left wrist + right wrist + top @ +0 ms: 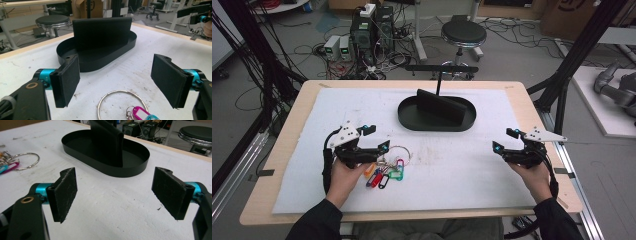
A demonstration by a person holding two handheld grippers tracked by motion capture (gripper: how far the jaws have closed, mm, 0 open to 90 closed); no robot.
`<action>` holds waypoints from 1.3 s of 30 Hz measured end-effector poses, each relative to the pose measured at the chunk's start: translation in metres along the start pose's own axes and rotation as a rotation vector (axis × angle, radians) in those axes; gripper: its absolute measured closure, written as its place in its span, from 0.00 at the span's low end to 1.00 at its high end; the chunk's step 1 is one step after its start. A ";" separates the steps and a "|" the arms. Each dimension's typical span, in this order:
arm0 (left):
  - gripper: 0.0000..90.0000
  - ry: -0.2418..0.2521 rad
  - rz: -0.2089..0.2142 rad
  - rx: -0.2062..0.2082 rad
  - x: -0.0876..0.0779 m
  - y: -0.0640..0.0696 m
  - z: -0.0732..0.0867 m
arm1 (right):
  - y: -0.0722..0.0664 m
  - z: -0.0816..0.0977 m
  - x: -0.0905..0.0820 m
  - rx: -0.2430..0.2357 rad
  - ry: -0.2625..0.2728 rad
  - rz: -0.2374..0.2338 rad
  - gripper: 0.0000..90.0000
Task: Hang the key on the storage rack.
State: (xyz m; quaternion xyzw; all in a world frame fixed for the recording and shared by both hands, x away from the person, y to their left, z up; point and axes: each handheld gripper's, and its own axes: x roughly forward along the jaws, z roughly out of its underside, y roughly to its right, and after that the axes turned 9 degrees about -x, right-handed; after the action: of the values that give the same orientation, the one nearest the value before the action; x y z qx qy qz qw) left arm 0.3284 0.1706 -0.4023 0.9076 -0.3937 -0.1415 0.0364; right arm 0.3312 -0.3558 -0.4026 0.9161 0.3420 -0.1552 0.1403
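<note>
A metal key ring (398, 151) with several coloured tags (384, 175) lies flat on the white mat, left of centre. My left gripper (377, 138) rests just left of it, open, its jaws pointing toward the ring. In the left gripper view the ring (122, 105) lies on the mat below the gap between the wide-apart pads (67, 80), and nothing is held by the left gripper (118, 80). My right gripper (504, 140) sits at the mat's right side, open and empty (115, 195); the ring (27, 161) is far to its left.
A black oval tray (412, 122) with an upright black panel (439, 105) stands at the mat's back centre. Beyond the table are a stool (463, 34), computer boxes (372, 27) and floor cables. Black frame poles (579, 55) flank the table.
</note>
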 end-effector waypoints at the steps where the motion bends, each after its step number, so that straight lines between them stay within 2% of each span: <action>1: 0.26 -0.006 -0.004 -0.005 0.000 -0.001 0.000 | 0.001 0.000 0.001 -0.002 -0.004 0.000 0.23; 9: 0.26 -0.038 -0.019 -0.033 0.002 -0.006 0.005 | 0.001 -0.001 0.005 -0.002 -0.003 0.003 0.24; 12: 0.27 -0.076 -0.024 -0.042 0.007 -0.008 0.007 | 0.000 -0.002 0.008 -0.005 -0.005 -0.001 0.24; 16: 0.34 -0.134 -0.052 -0.037 0.015 -0.011 0.012 | 0.000 -0.002 0.010 -0.010 -0.009 -0.001 0.27; 20: 0.38 -0.175 -0.085 -0.053 0.021 -0.014 0.015 | -0.001 -0.002 0.009 -0.016 -0.004 -0.001 0.27; 25: 0.50 -0.227 -0.099 -0.063 0.025 -0.017 0.018 | 0.000 -0.001 0.010 -0.012 -0.010 -0.001 0.27; 29: 0.60 -0.279 -0.129 -0.065 0.030 -0.018 0.022 | 0.000 -0.001 0.010 -0.021 -0.008 0.000 0.28; 35: 0.72 -0.338 -0.131 -0.071 0.037 -0.018 0.027 | 0.000 -0.001 0.010 -0.019 -0.010 -0.002 0.29; 37: 0.73 -0.368 -0.139 -0.047 0.039 -0.018 0.028 | -0.001 -0.001 0.011 -0.017 -0.015 -0.003 0.29; 39: 0.76 -0.383 -0.144 -0.043 0.042 -0.016 0.029 | -0.002 -0.001 0.011 -0.020 -0.018 -0.006 0.29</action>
State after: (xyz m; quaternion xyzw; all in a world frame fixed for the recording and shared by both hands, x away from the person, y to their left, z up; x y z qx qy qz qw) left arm 0.3588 0.1530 -0.4429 0.8889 -0.3246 -0.3220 -0.0298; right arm 0.3384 -0.3479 -0.4062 0.9123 0.3448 -0.1603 0.1520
